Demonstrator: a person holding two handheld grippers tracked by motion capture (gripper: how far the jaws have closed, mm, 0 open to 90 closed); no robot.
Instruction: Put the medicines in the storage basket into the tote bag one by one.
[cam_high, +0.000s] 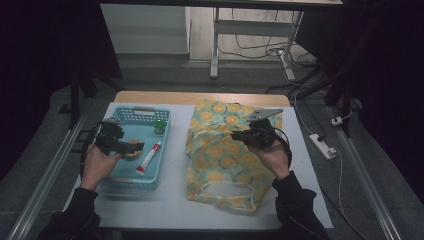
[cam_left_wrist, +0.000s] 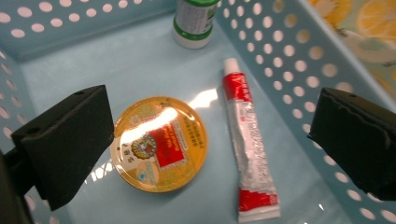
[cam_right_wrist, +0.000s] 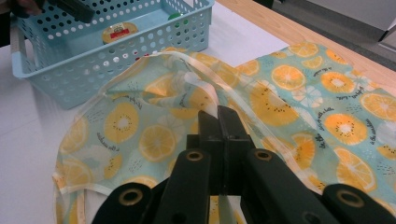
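A thin fabric bag (cam_high: 220, 150) printed with orange slices on pale green lies rumpled on the white-covered bench (cam_high: 172, 200), its pale piping tracing a looped opening and a handle at the near end. The right hand-held gripper (cam_high: 239, 135) has its black jaws pressed together on the bag's piped edge near the opening, as the right gripper view shows, with the cloth lifted into a soft ridge there. To the left of the bag, just beside it, sits a light blue plastic basket (cam_high: 150, 114) with rows of round holes in its walls. Inside it lie a flat round tin (cam_left_wrist: 159, 142) with a glossy gold lid and a red label, a crinkled red-and-silver tube (cam_left_wrist: 247, 149) with a white cap, and at the far end a small upright bottle (cam_left_wrist: 194, 23) with a green band and white label. The tin and the tube lie side by side on the basket's smooth floor, apart from each other. The left hand-held gripper (cam_high: 131, 146) hovers inside the basket with its padded black jaws spread wide, the tin below and just beside the left jaw, the tube between the two; it grips nothing. A strip of bare wood shows at the bench's far edge. Beyond it the dim room holds a grey floor, white desk legs (cam_high: 215, 45), loose cables and a power strip (cam_high: 322, 145).
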